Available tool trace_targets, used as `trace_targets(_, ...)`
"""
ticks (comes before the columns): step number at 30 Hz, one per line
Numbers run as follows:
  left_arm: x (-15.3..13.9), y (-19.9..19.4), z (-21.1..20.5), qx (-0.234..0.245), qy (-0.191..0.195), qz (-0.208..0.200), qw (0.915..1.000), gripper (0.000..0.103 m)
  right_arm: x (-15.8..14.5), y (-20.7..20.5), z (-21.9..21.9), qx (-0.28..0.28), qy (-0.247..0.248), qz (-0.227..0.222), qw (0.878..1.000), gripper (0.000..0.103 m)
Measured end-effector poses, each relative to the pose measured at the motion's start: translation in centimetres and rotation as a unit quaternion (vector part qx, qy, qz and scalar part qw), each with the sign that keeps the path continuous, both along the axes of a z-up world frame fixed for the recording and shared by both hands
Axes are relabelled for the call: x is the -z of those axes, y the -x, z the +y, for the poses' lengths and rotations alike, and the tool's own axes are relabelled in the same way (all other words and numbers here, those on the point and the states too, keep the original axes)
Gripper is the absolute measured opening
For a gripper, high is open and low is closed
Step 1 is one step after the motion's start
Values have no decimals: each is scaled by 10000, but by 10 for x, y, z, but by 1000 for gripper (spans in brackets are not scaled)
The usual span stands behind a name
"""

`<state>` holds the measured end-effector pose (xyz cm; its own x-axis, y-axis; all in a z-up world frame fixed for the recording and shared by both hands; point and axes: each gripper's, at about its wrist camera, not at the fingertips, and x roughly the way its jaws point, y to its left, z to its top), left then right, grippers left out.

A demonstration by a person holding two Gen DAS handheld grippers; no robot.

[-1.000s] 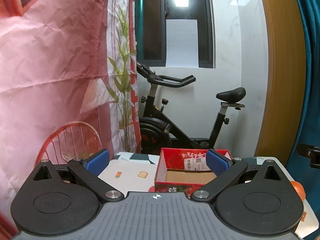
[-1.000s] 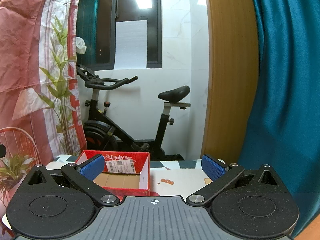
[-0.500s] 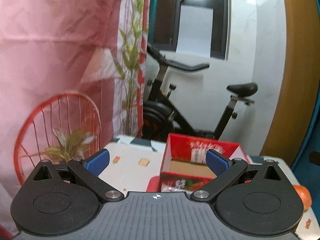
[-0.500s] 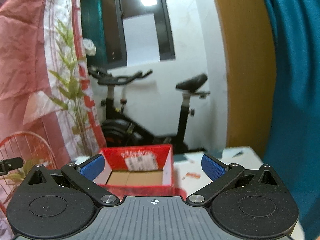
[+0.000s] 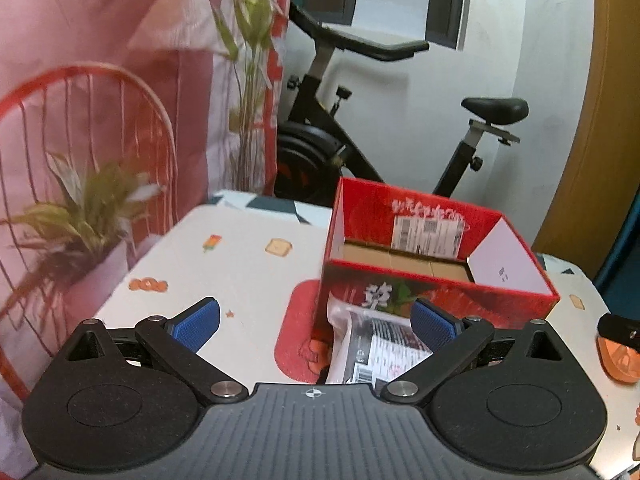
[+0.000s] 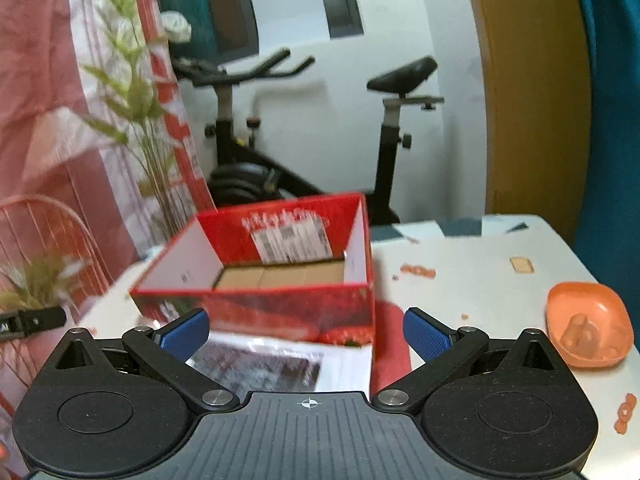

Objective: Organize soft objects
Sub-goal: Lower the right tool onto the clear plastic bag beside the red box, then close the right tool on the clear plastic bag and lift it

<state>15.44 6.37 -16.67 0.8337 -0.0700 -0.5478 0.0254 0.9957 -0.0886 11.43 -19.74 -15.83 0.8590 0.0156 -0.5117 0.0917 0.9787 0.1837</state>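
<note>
1. Both the left gripper (image 5: 314, 324) and the right gripper (image 6: 306, 330) are spread wide, holding nothing.
2. A plastic packet (image 5: 374, 346) with a blurred printed label lies near the table's (image 5: 248, 280) front edge, against the red box (image 5: 436, 300).
3. The box's shipping label is unreadable; an orange dish (image 6: 588, 330) sits toward the right edge.

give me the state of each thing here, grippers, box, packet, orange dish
left gripper: open, fingers around nothing
right gripper: open, fingers around nothing
red box: upright, open-topped, nothing inside
plastic packet: lying flat before the box, not gripped
orange dish: upright on table, right of box
</note>
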Motion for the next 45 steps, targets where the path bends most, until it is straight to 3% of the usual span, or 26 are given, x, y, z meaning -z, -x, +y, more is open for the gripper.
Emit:
trace_targets(6,18,-10,3,112,144,165,9997,94,30,-14,0,-23,-252,392,9989,103)
trace_targets(10,27,-18,-2,181,34,243,9995,79,44,-19,4,-71,-32,564,9984,101)
trace_targets(14,34,-31,-1,299,41,345,9989,51,56,-28,8,-296,-19,761,9967,81)
trace_targets(16,37,-39,4,395,279,493,9976,46,61,-33,7,-361,-94,838,9958,74)
trace_targets(19,44,-53,14,527,872,766,9918,45,68,-40,2,-367,-315,926,9945,74)
trace_targets(21,50,-62,16,566,1065,952,9881,45,74,-45,-2,-330,-466,1034,9930,74)
trace_targets(27,71,-75,3,896,1057,1420,9801,46,93,-57,-14,-183,-765,1349,9877,77)
trace_targets(29,76,-78,1,955,1104,1514,9776,46,97,-60,-18,-91,-827,1385,9869,92)
trace_targets(32,81,-82,1,1010,1178,1645,9741,48,102,-63,-25,30,-936,1446,9850,96)
trace_targets(34,84,-87,1,1051,1197,1732,9719,48,106,-64,-29,26,-1083,1442,9836,94)
trace_targets(37,83,-92,3,1164,1306,1834,9674,48,104,-65,-28,-188,-1154,1353,9839,70)
trace_targets(41,85,-96,6,1124,1392,1928,9648,51,99,-66,-20,-344,-903,1271,9872,63)
trace_targets(45,94,-98,7,985,1515,2060,9617,53,104,-70,-22,-429,-976,1325,9854,68)
